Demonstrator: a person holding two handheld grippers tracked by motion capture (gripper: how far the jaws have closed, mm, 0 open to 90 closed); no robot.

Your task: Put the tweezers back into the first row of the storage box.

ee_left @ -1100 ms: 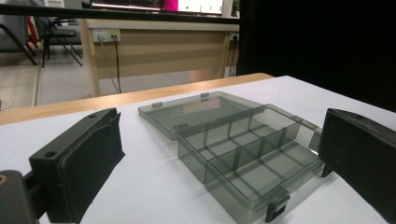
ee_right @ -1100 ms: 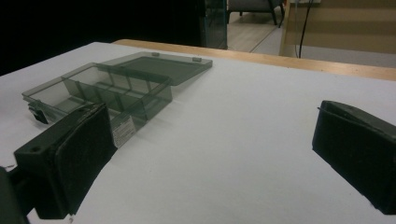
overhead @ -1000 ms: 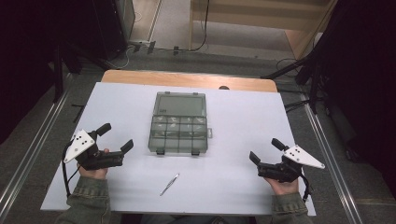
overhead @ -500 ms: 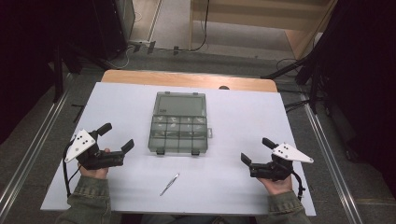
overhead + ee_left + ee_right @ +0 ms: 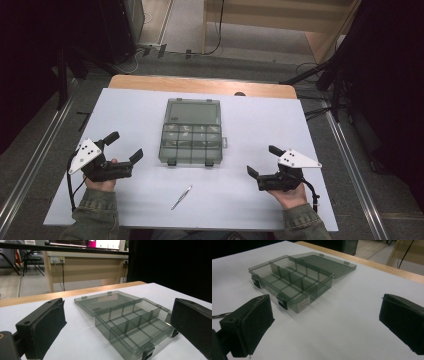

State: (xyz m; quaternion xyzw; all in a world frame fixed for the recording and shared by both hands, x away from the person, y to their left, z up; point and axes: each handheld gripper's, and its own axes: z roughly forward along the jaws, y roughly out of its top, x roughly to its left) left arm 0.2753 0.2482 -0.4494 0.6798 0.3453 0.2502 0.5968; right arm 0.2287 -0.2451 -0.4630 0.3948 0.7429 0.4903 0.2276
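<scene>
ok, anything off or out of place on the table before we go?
Nothing stands out. The compartment box sits square mid-table, lid folded flat behind it, compartments apparently empty, no visible damage. The small metal tool lies loose near the front edge, apart from the box. Left gripper and right gripper are open, holding nothing.

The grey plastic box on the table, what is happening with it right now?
Nothing is touching it yet. The compartment box lies open in the middle of the white table, lid folded back, its compartments looking empty. A person holds the left gripper and the right gripper on either side of it, both open and holding nothing. A drill bit lies near the front edge.
</scene>
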